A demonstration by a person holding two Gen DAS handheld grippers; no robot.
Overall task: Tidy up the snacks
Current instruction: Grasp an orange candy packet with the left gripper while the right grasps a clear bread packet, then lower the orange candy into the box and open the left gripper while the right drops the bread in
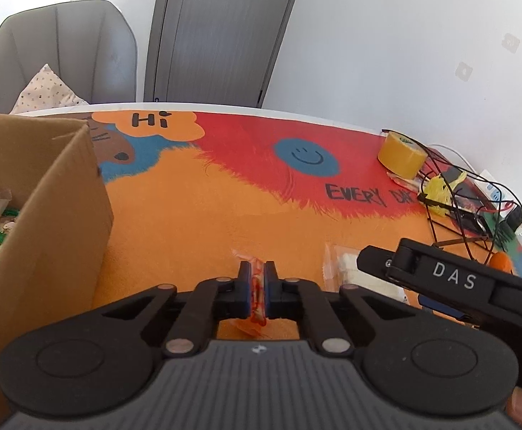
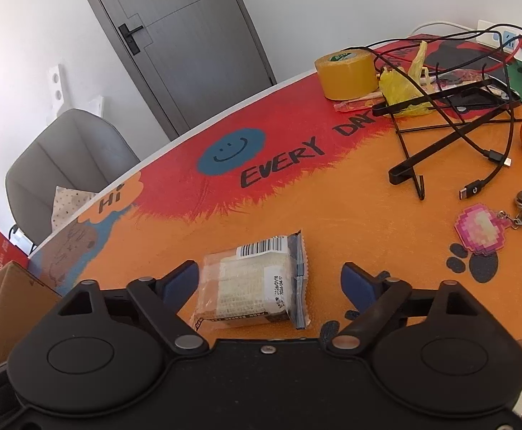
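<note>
Already the left gripper pinches a small orange-wrapped snack off the bench, ready for the cardboard box at nine o'clock, while the right gripper gapes wide around a clear-wrapped cracker pack, poised to close.

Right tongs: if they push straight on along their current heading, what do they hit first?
Probably the clear-wrapped pale snack packet with a barcode, lying flat on the orange tablecloth between the open right tongs. Depth is unclear.
</note>
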